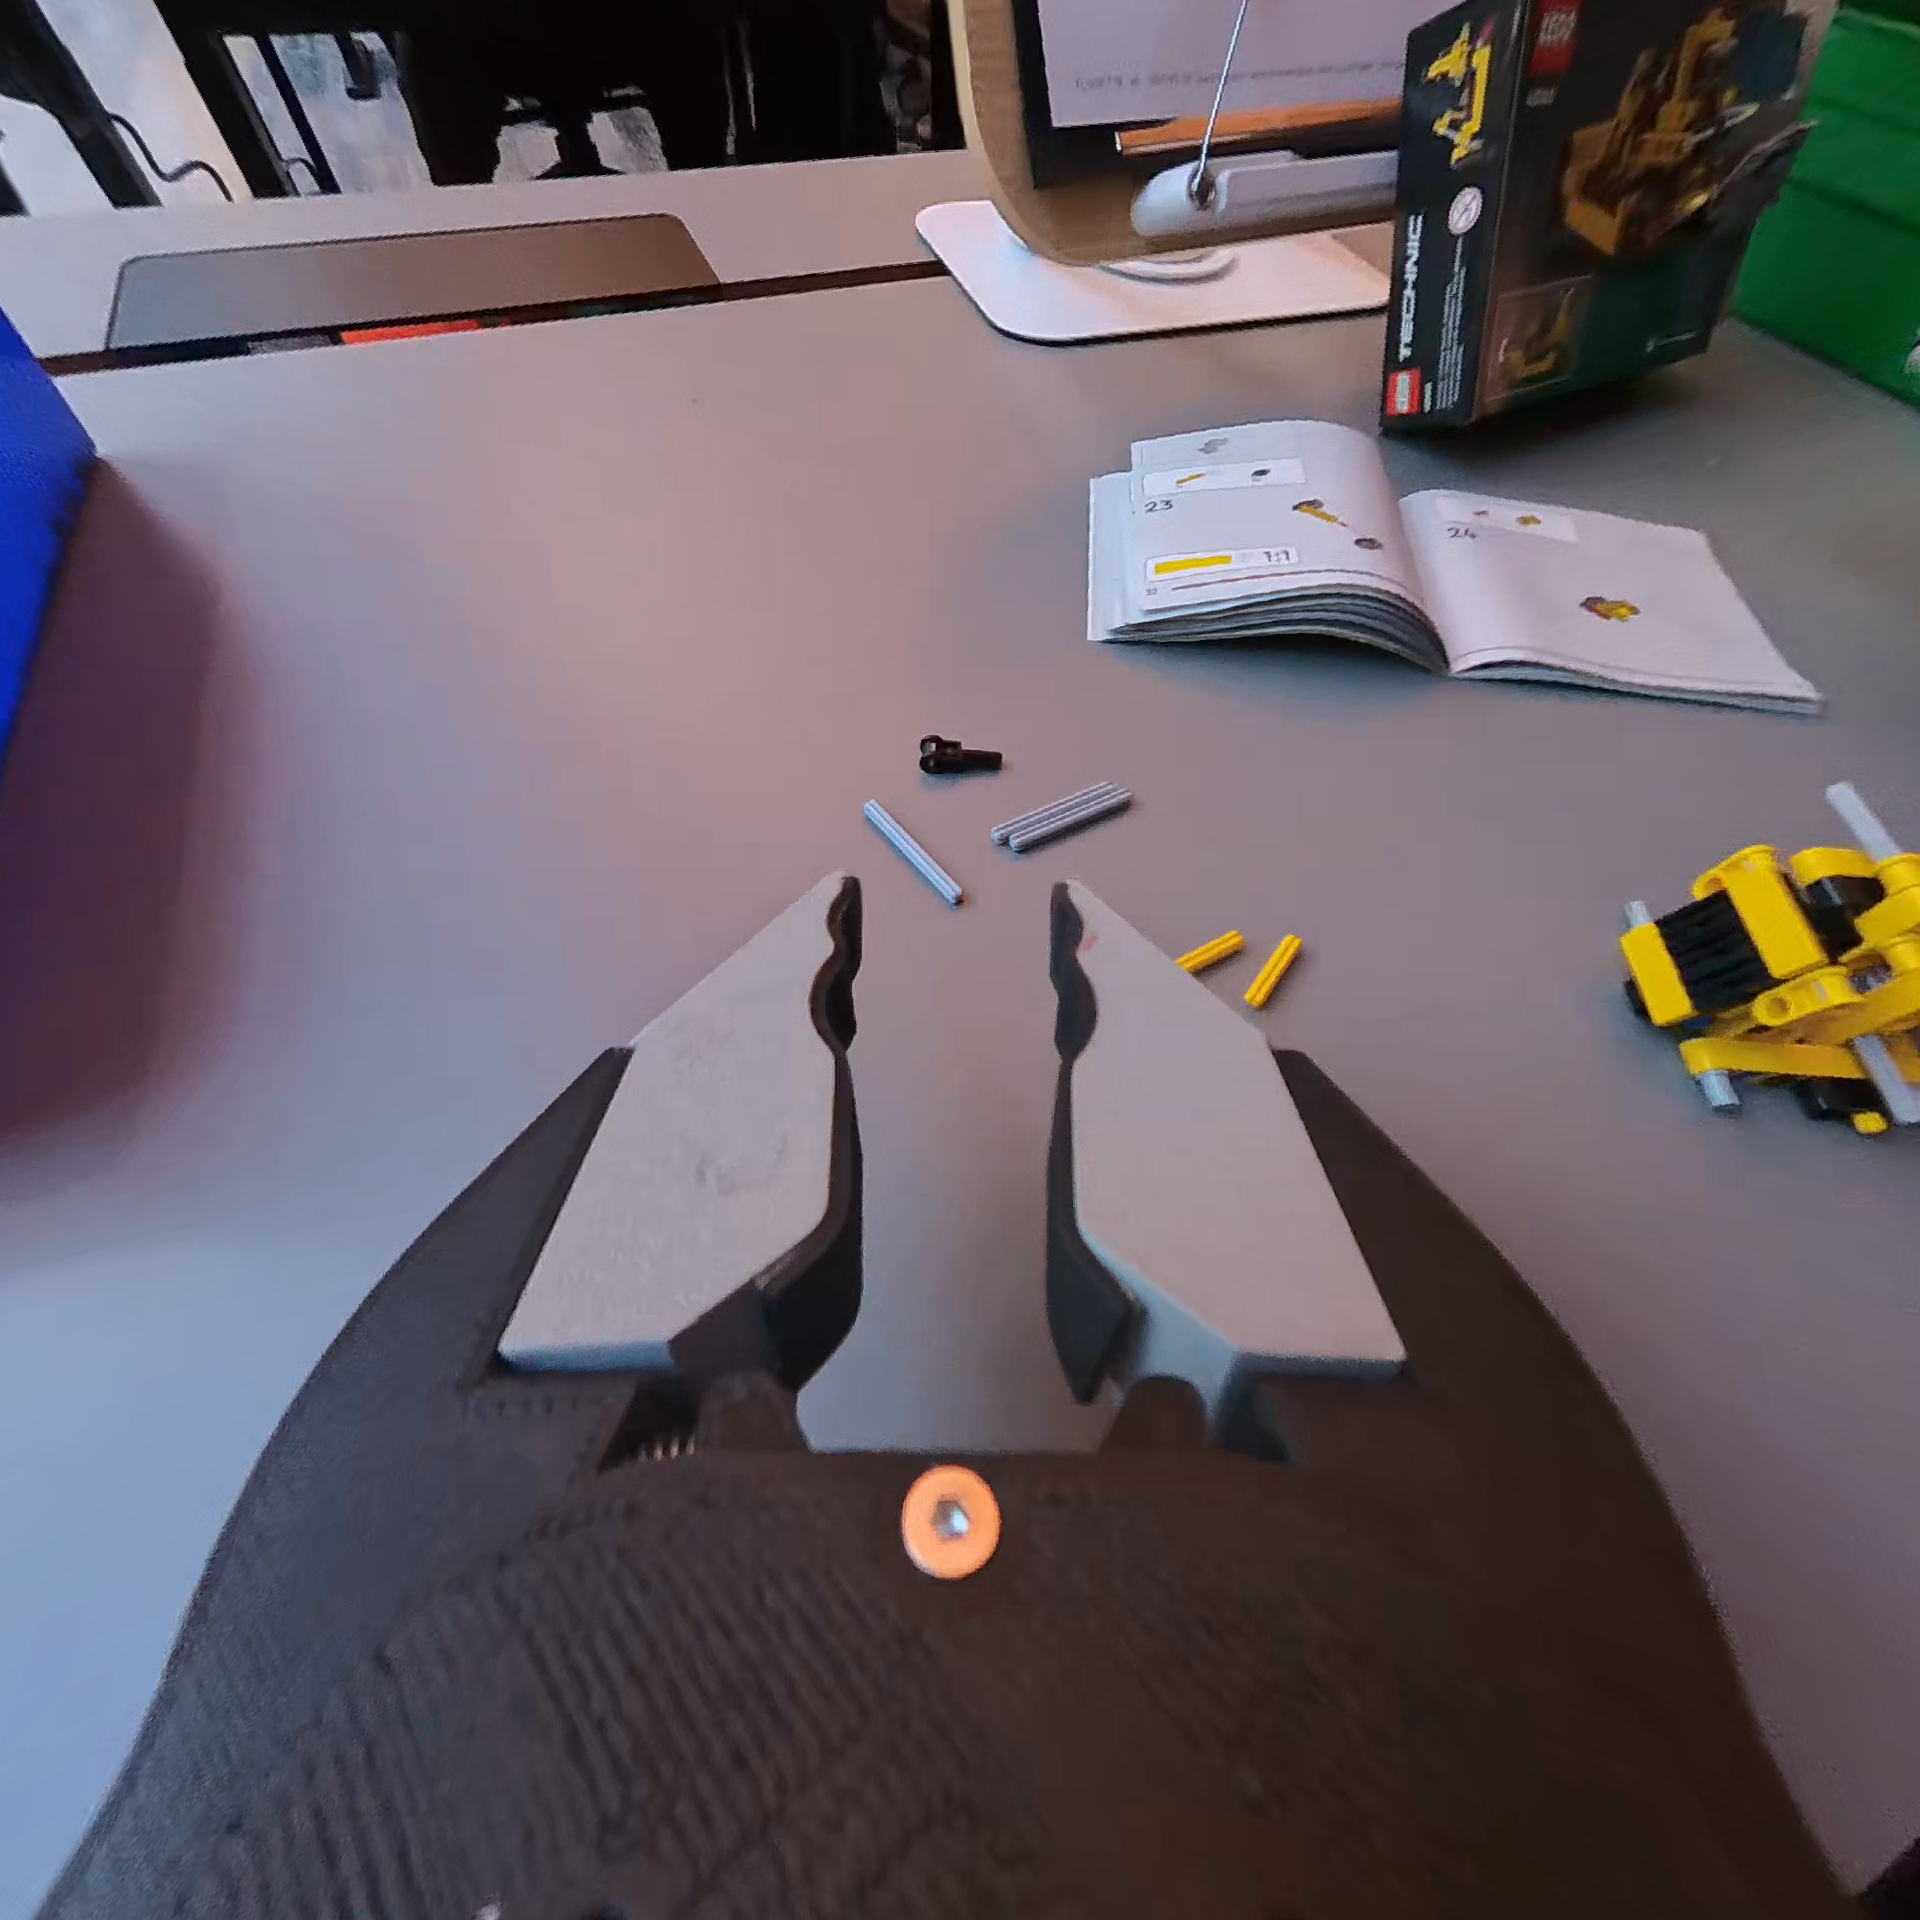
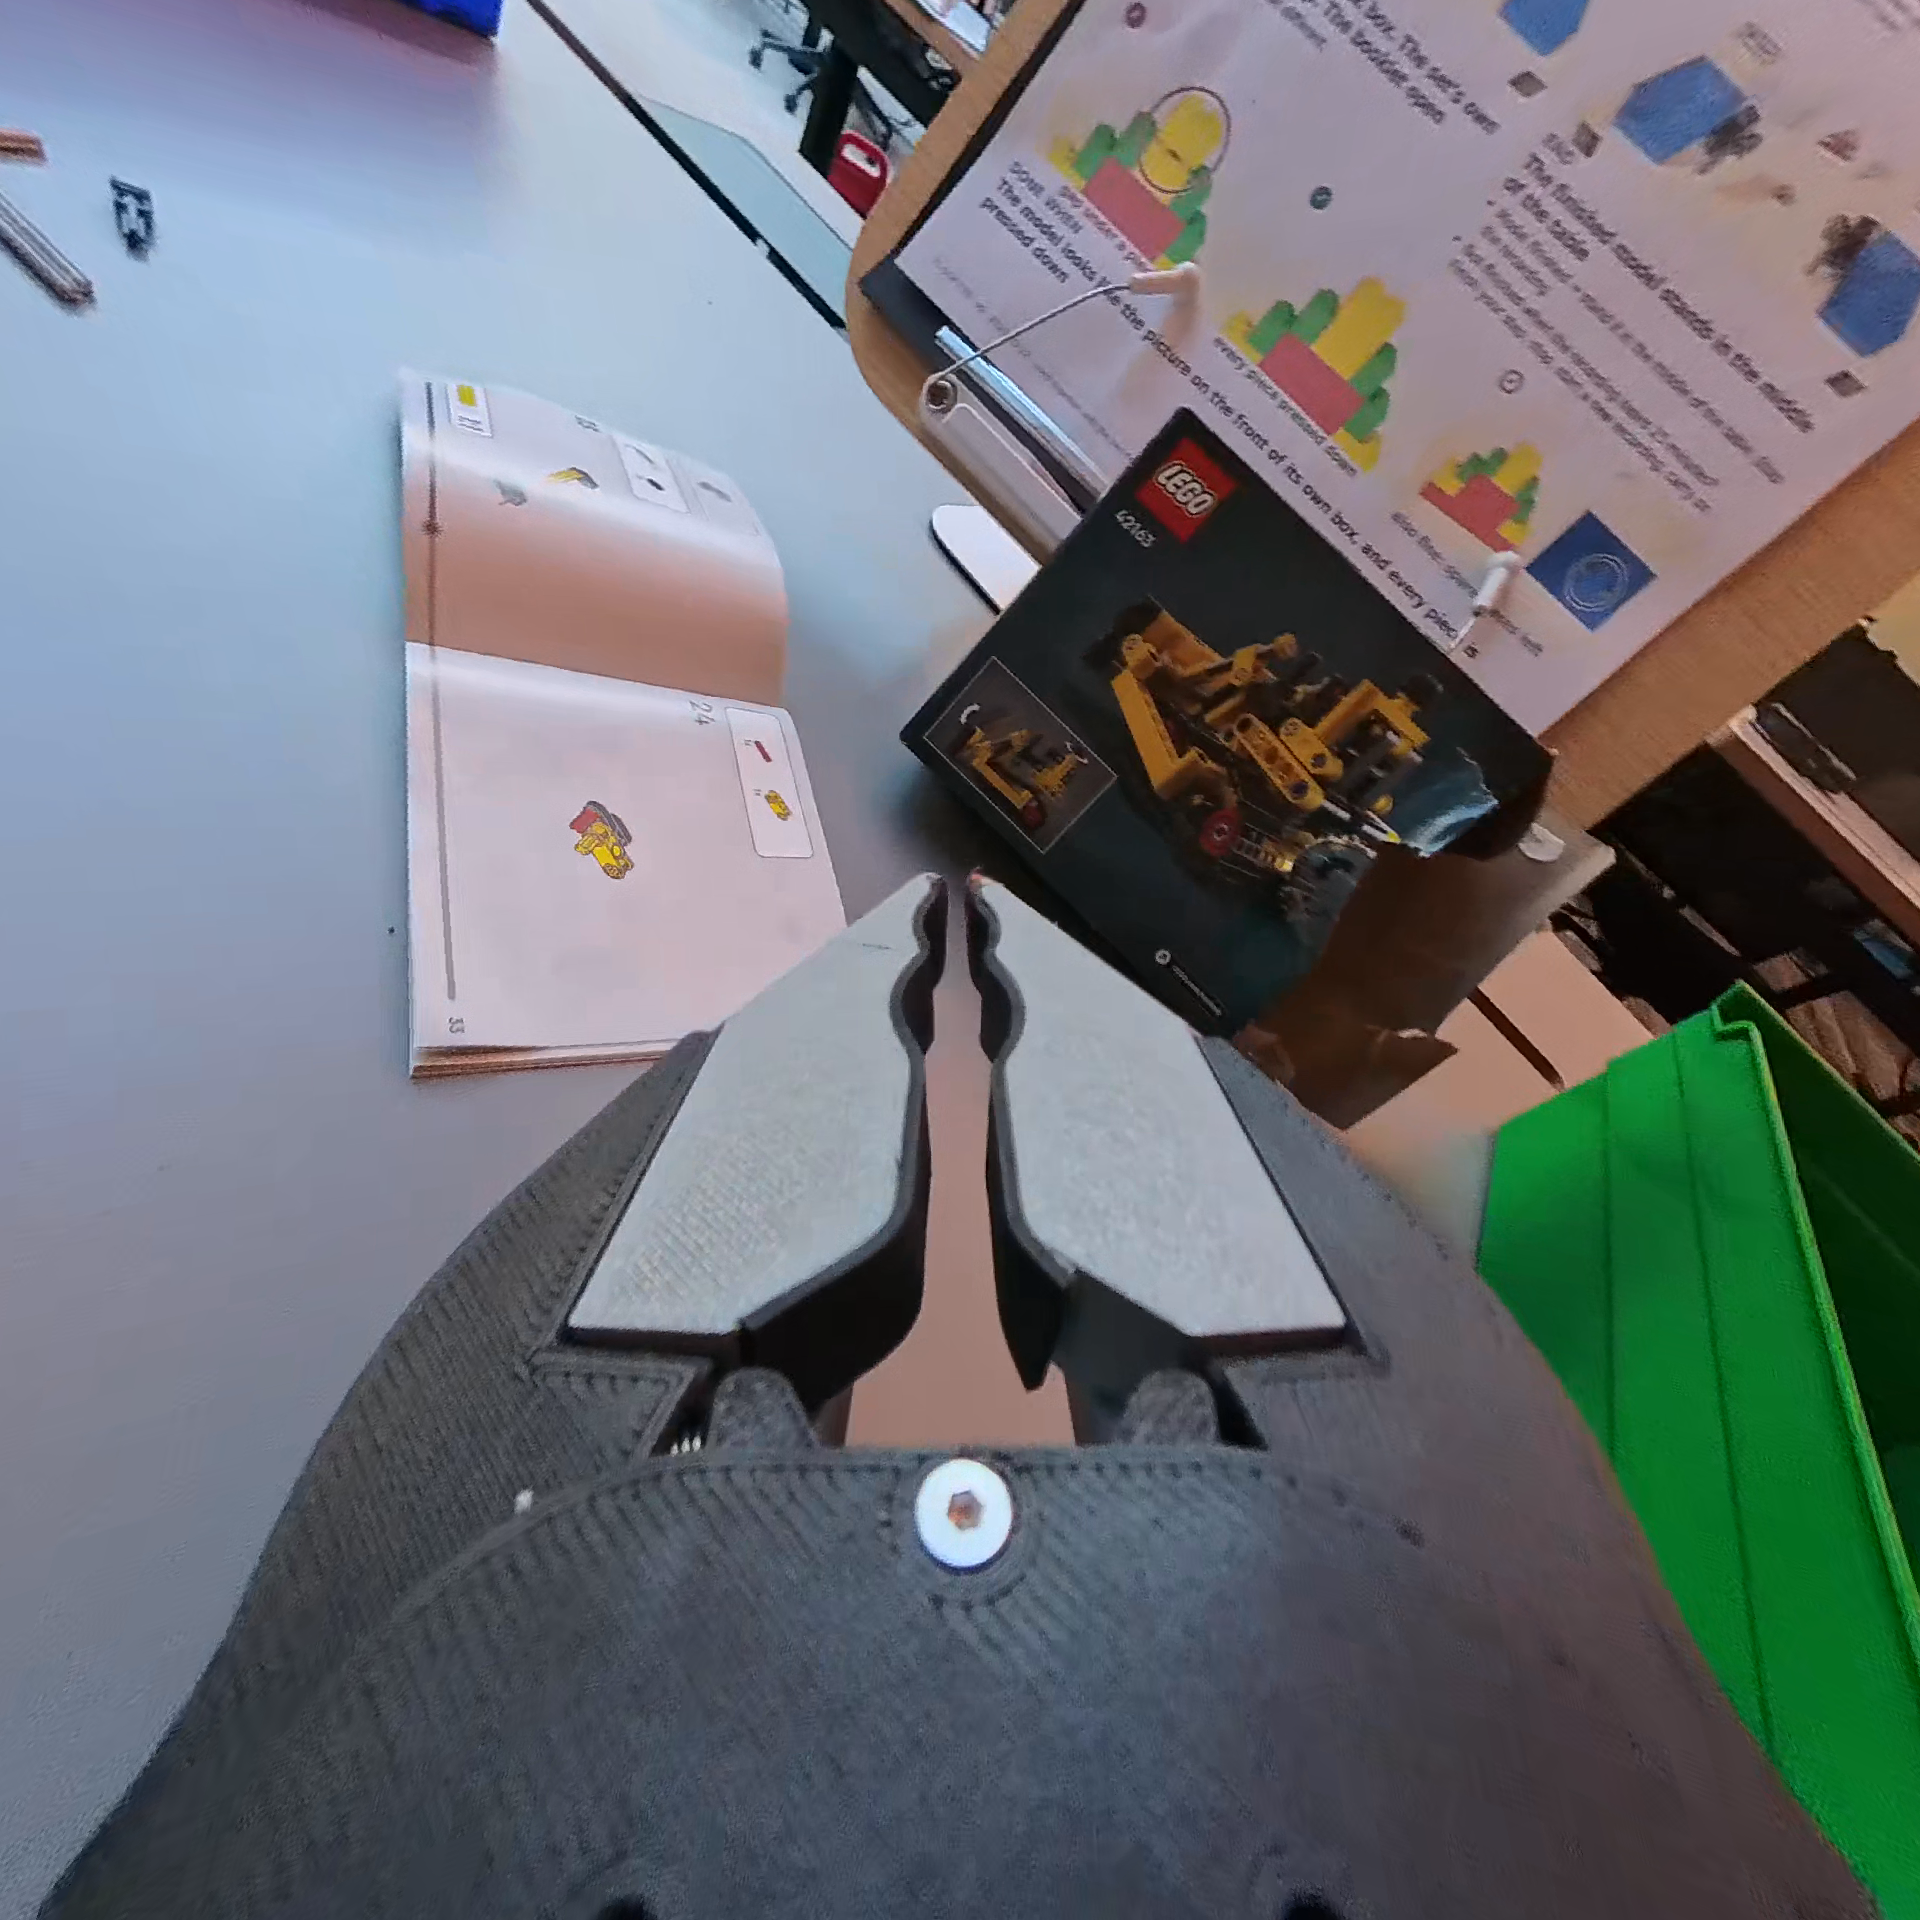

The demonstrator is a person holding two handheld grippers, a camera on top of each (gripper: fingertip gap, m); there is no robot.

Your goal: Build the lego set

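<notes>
The left gripper (image 1: 954,891) hovered empty, jaws well apart, just short of a thin light-grey plastic axle (image 1: 912,852) whose long axis ran diagonally away to the left, probably the next pick. Right of that axle lay the partly built yellow-and-black lego model (image 1: 1787,982). The right gripper (image 2: 957,883), jaws nearly closed on nothing, pointed toward the dark cardboard set box (image 2: 1226,727).

You were working in an office-type room: a grey desk (image 1: 623,623) carried a monitor on a white foot (image 1: 1143,281), a printed instruction sheet (image 2: 1455,260) stood propped up, and wheeled office chairs (image 2: 790,52) and further desks sat behind.
</notes>
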